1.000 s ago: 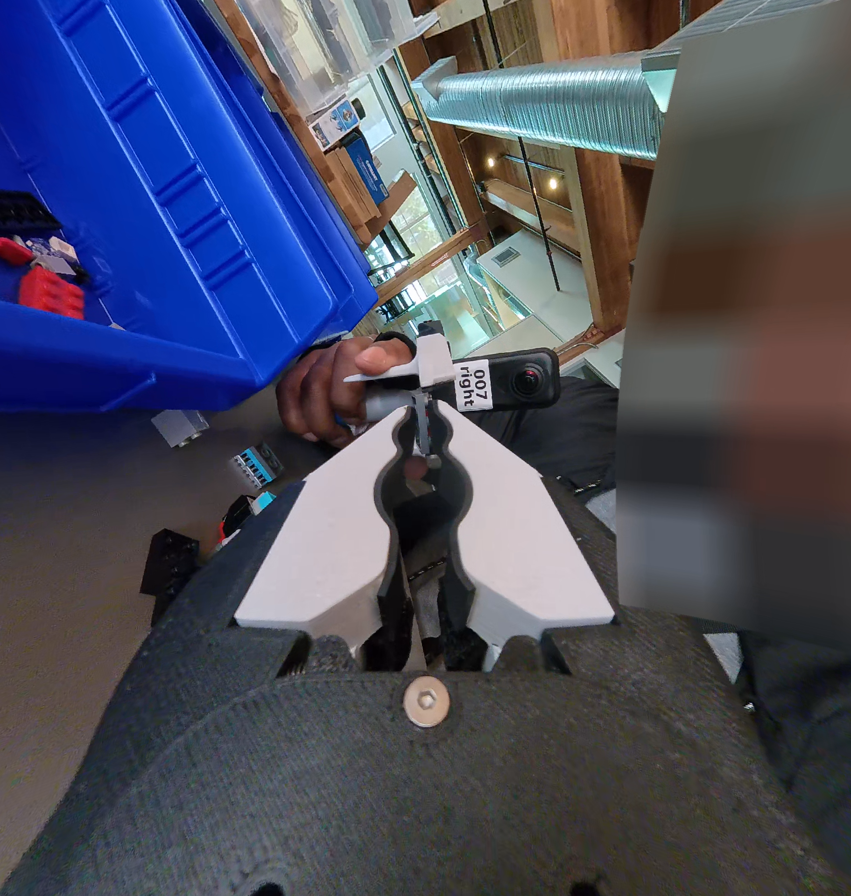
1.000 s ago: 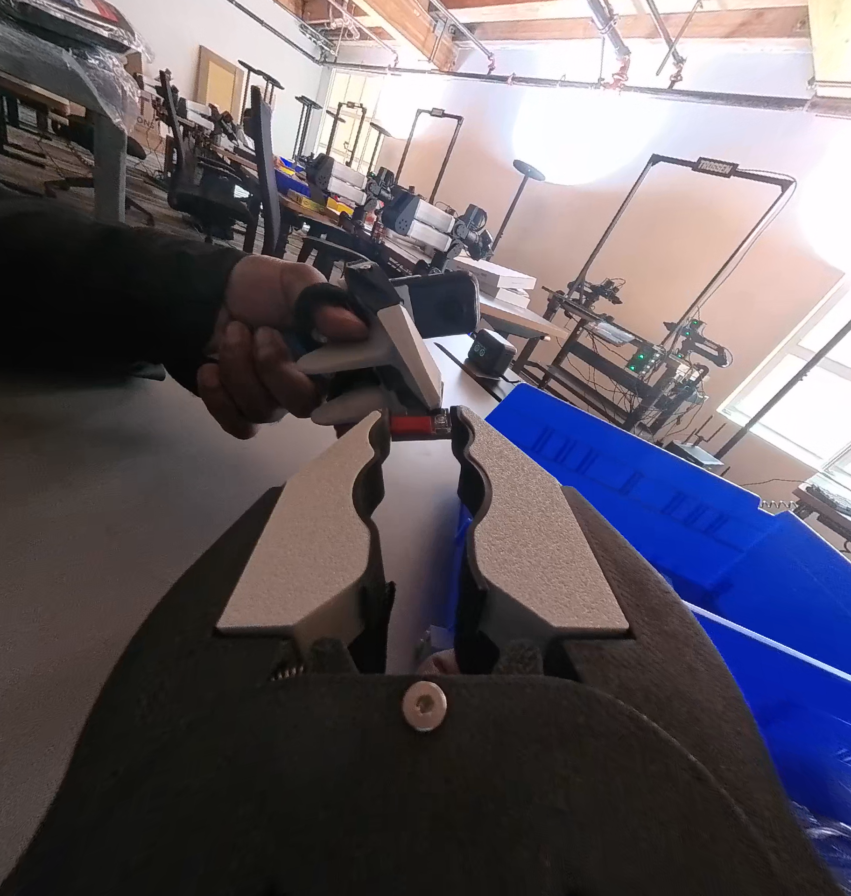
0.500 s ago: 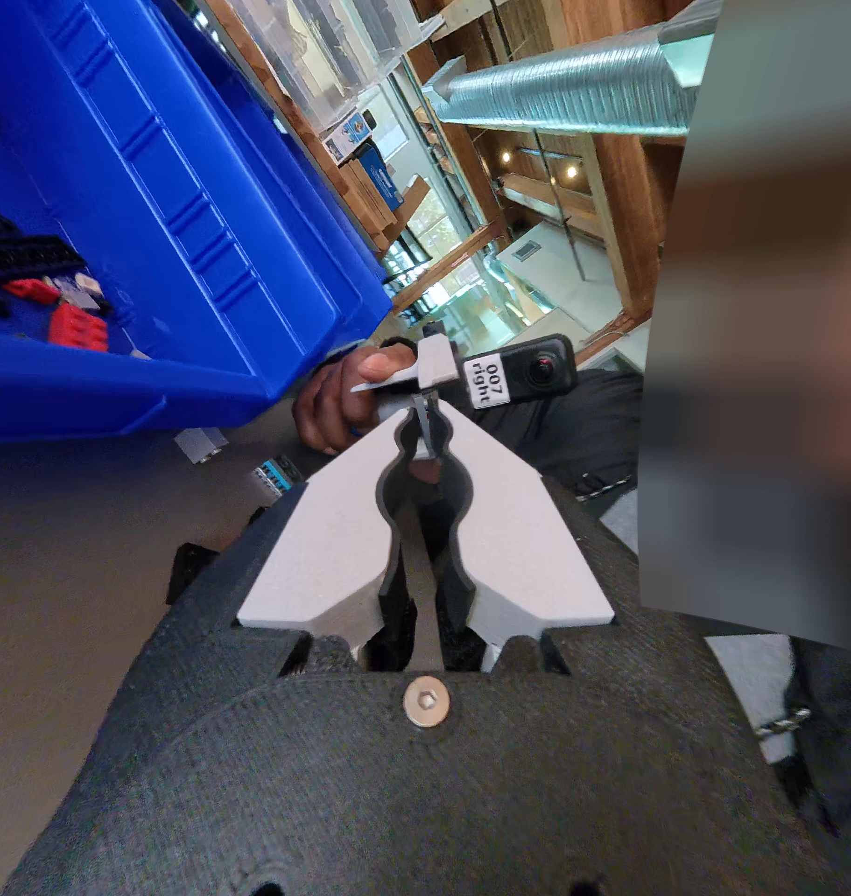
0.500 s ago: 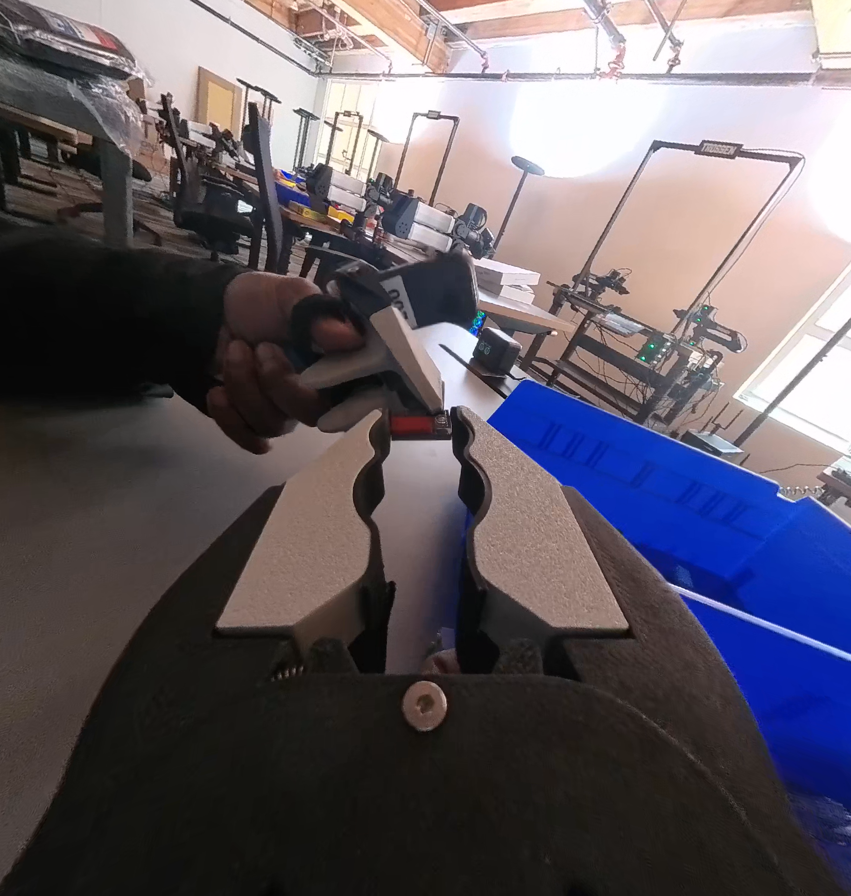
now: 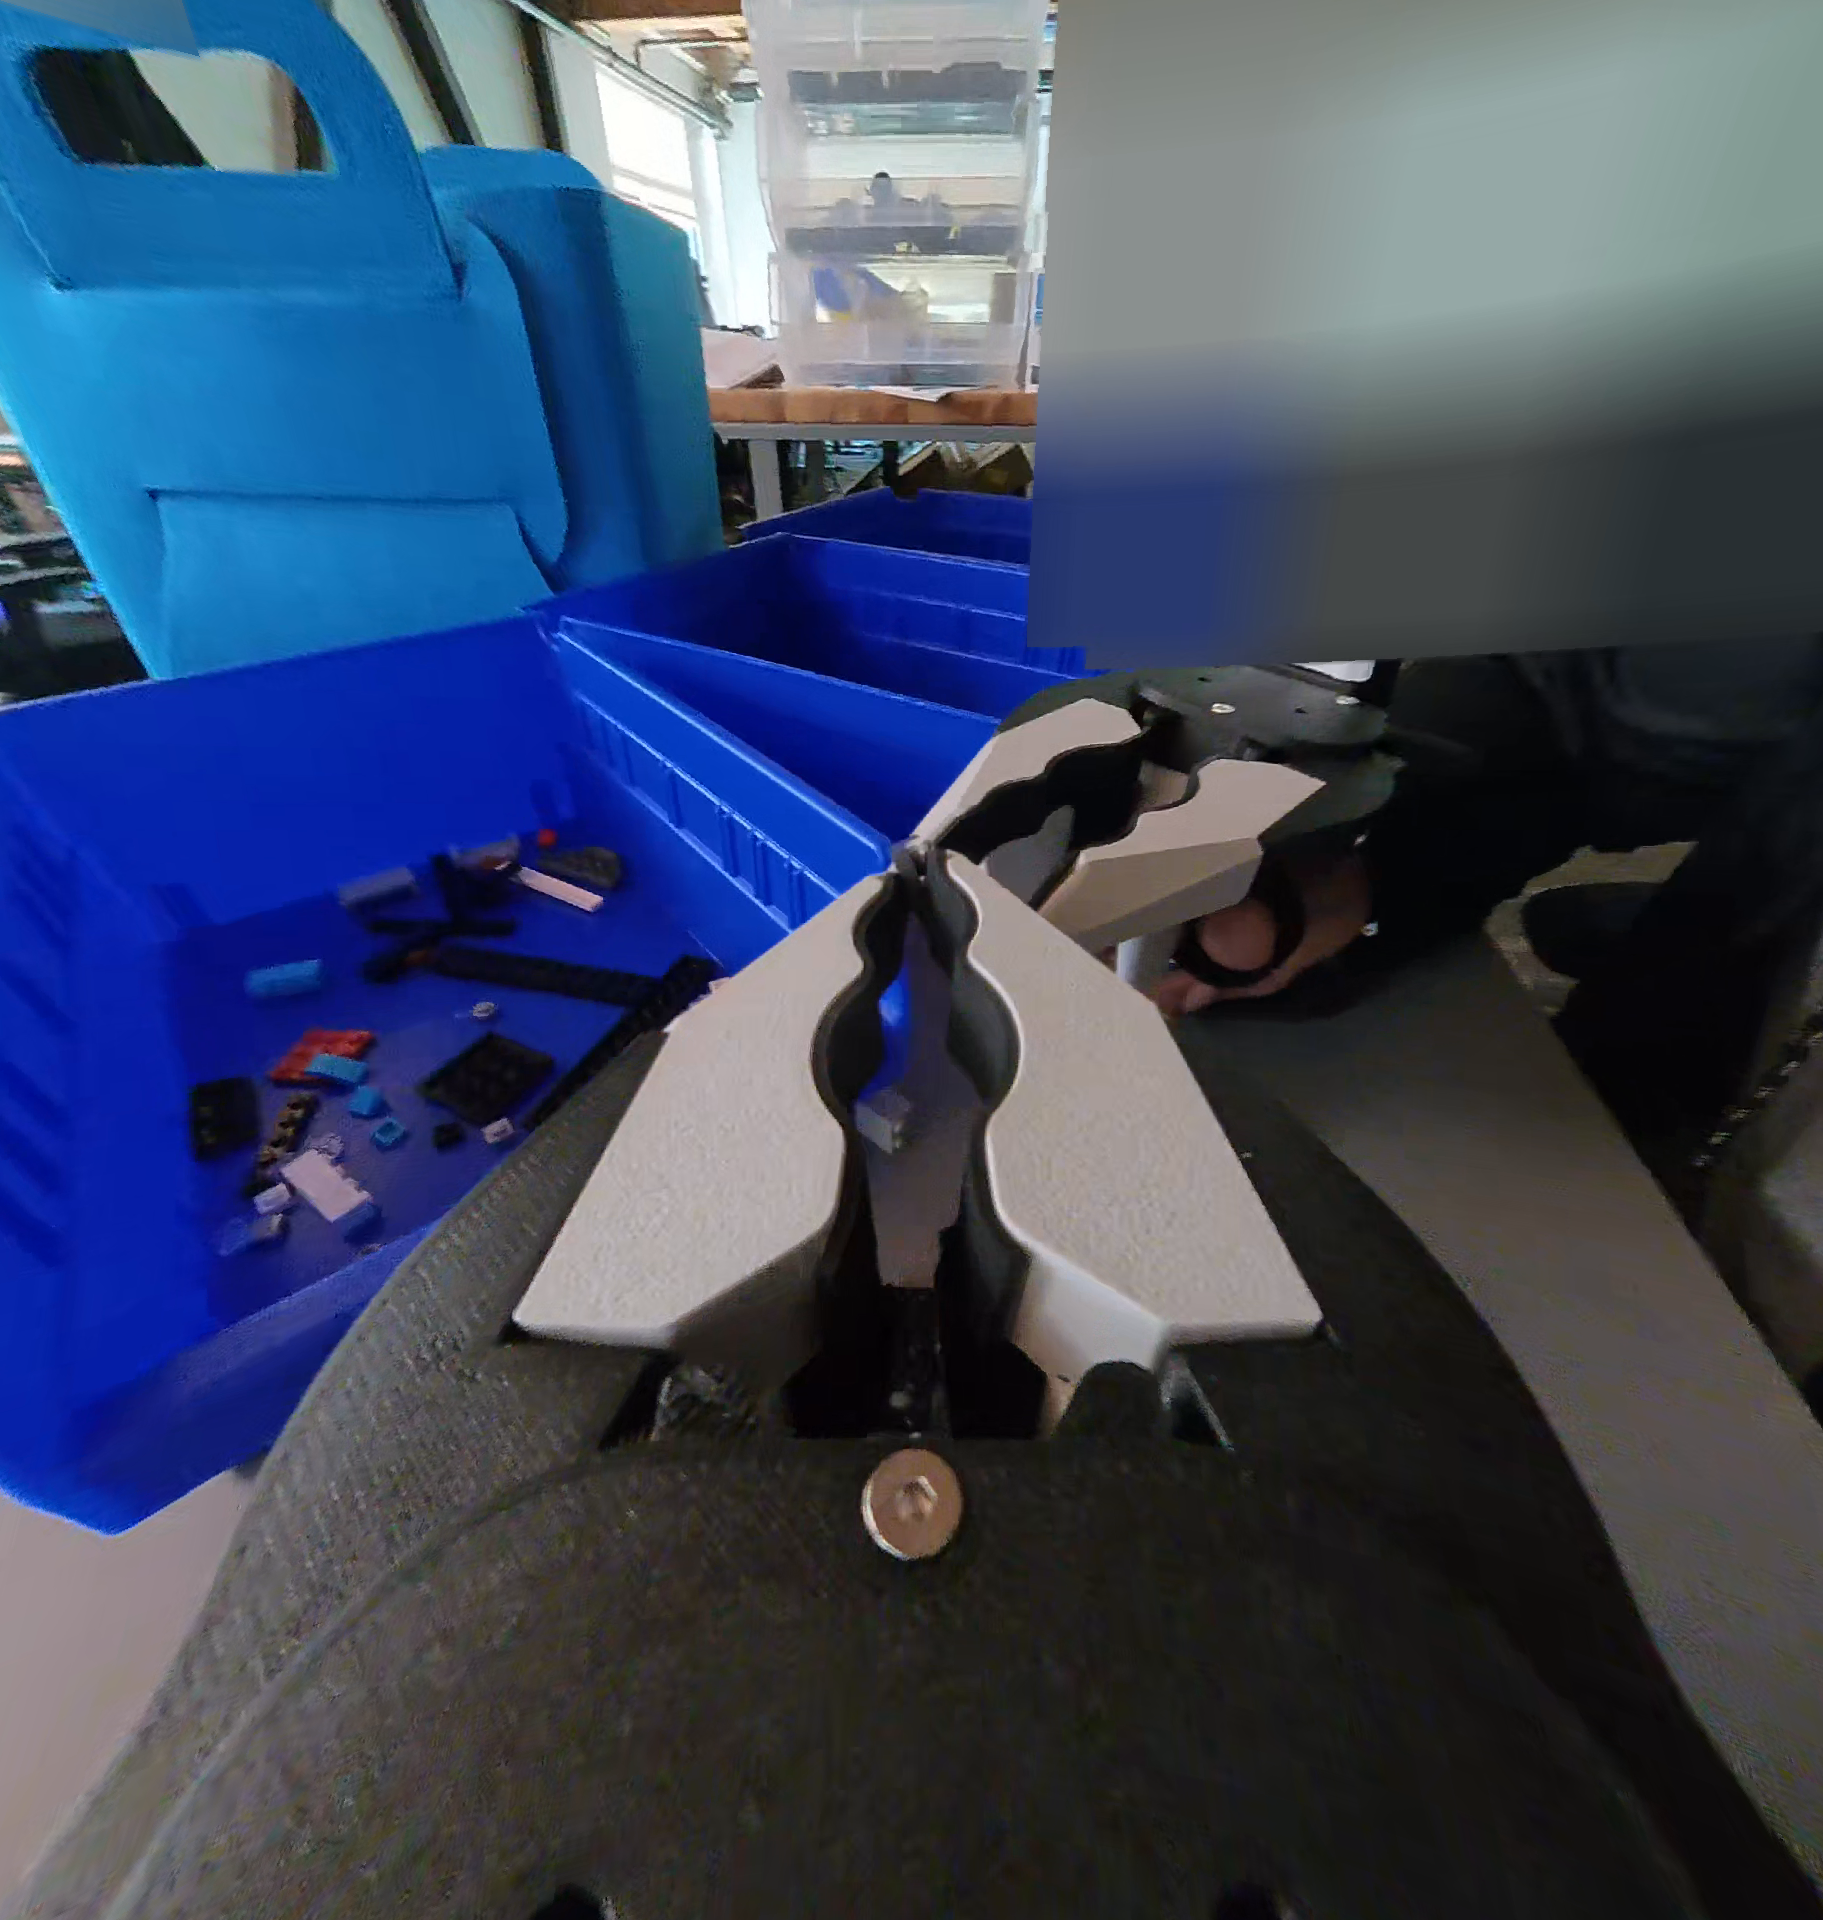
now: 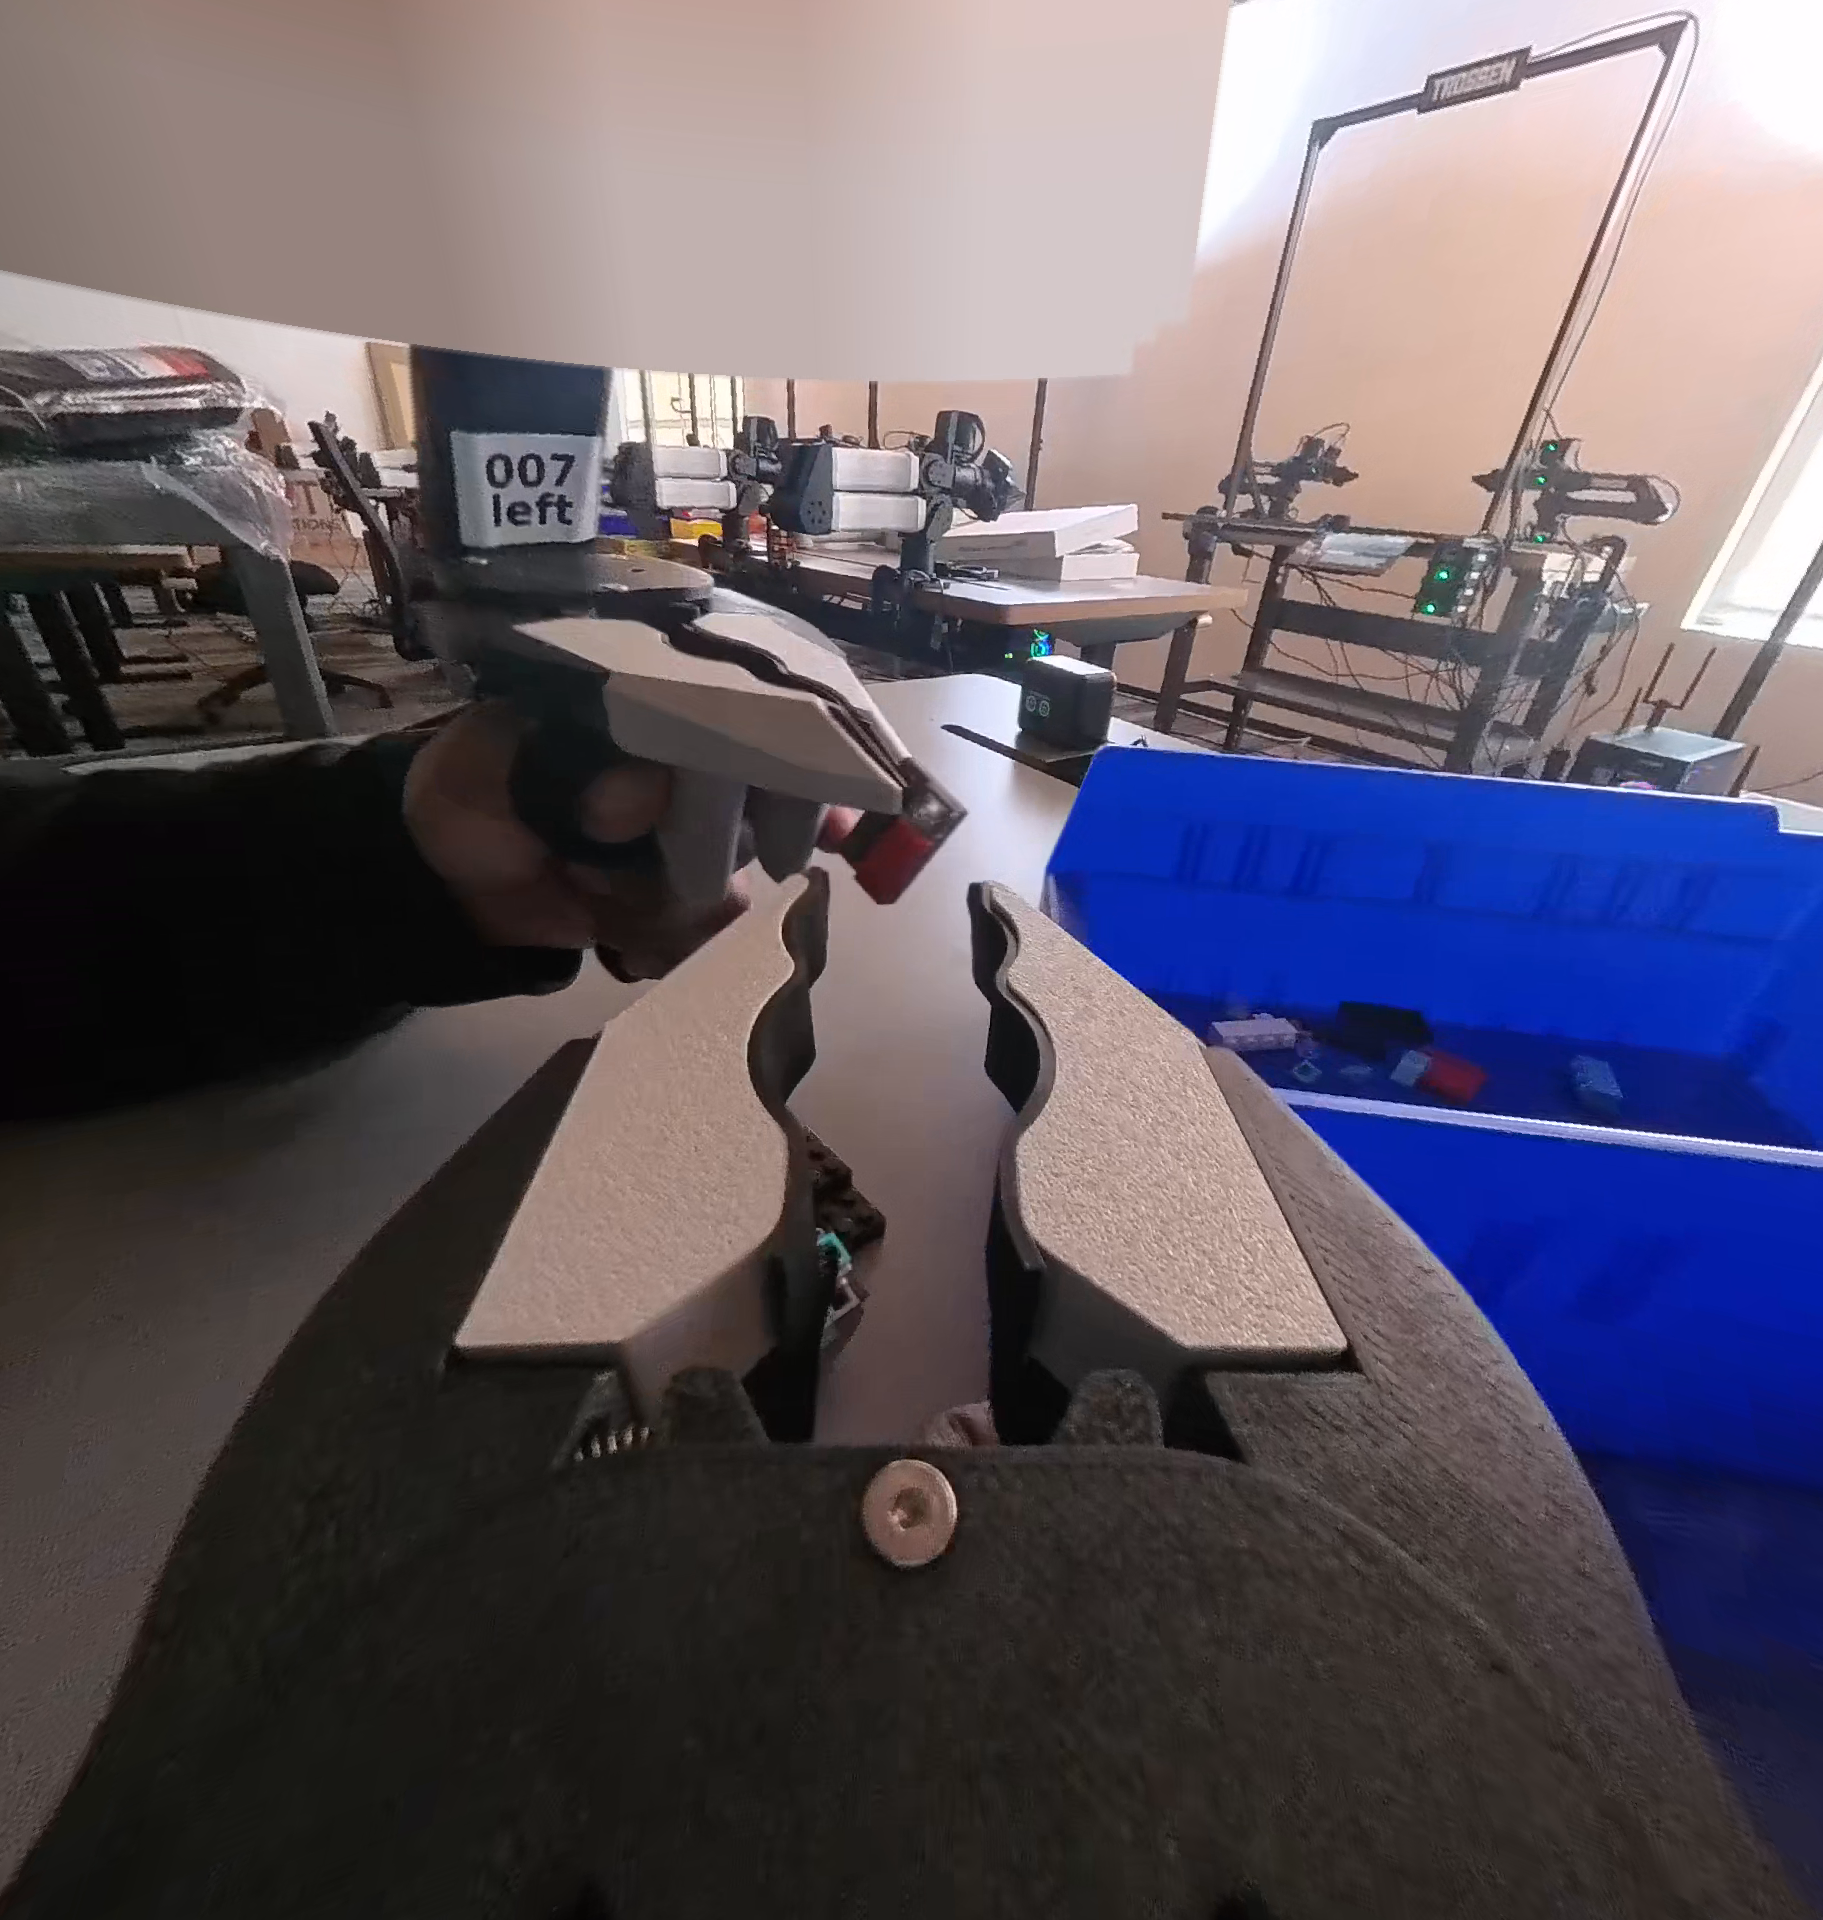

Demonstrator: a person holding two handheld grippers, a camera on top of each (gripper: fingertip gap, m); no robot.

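Pinching a small red brick (image 6: 894, 854) at its very tip, the left gripper (image 6: 912, 805) sits at about 10 o'clock from the right gripper (image 6: 896, 904) in the right wrist view; its fingers (image 6: 782, 717) are pressed narrow on the brick, which hangs above the grey counter (image 6: 159, 1247). The right gripper's fingers (image 6: 668, 1132) stand wide apart with nothing between them, the red brick just beyond their left tip and not touching it.

In the left wrist view the left gripper (image 5: 912, 862) shows its tips nearly together, though the brick itself is hard to make out there — only a thin grey sliver shows between them. The right gripper (image 5: 928, 847) reaches in from 2 o'clock, held by a hand (image 5: 1260, 935), its tips just beside the left's.

A blue bin (image 5: 678, 748) stands on the counter at 10 o'clock, holding scattered black, red, light-blue and white bricks (image 5: 346, 1049). In the right wrist view, the same bin (image 6: 1406, 862) lies at 3 o'clock. A small grey brick (image 5: 881, 1122) rests on the counter between the left fingers.
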